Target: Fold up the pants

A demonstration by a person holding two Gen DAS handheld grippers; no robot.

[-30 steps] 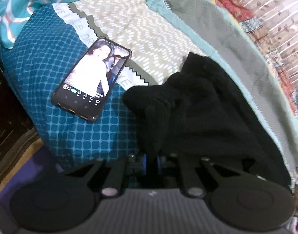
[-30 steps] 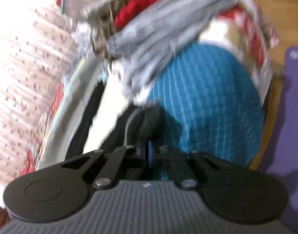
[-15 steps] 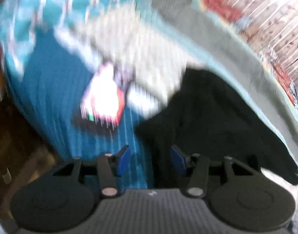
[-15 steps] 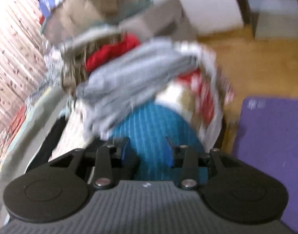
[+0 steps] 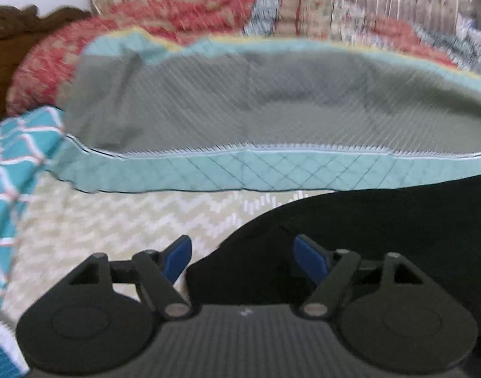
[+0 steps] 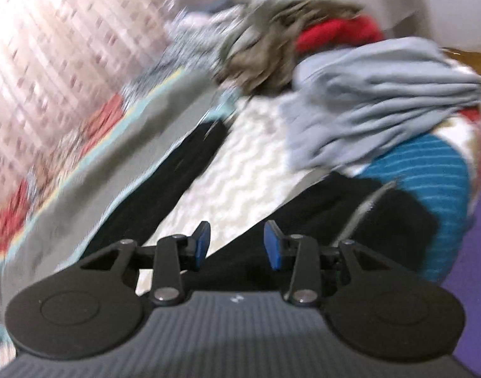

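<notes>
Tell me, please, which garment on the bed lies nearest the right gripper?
The black pants, spread directly under the open right gripper; the grey garment and red one sit piled farther back.

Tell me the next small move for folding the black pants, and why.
Probably lower the left gripper onto the black pants edge below it and close. Both the left and the right gripper have open, empty jaws, and the pants lie loose on the bed.

We see black pants [image 5: 382, 220] on a cream zigzag sheet [image 5: 120, 220], a grey quilt [image 5: 240, 110] edged teal, and a grey garment [image 6: 375, 100].
</notes>
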